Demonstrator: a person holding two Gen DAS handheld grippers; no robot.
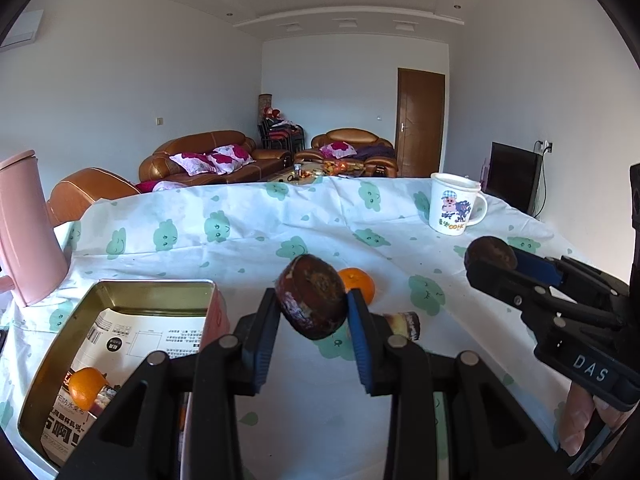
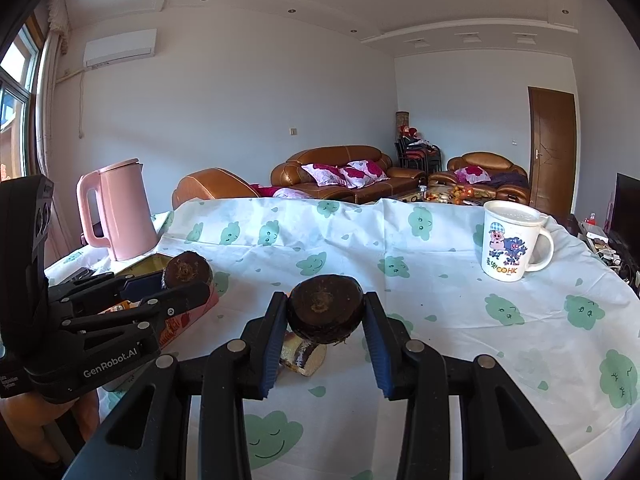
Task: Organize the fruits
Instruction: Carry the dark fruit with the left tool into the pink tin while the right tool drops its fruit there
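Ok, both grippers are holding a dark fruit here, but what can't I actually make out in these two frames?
- Tin box, left wrist view: the near corner is hidden by the left gripper, so its full contents are unclear.
- Piece beside the orange in the tin: half hidden, kind unclear.
- Cut piece on the cloth, right wrist view: partly behind the right gripper and its dark fruit.
- Pink kettle, left wrist view: cut by the left edge.

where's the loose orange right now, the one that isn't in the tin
In the left wrist view, the orange sits on the cloud-print tablecloth near centre, just behind the dark fruit held in the left gripper.
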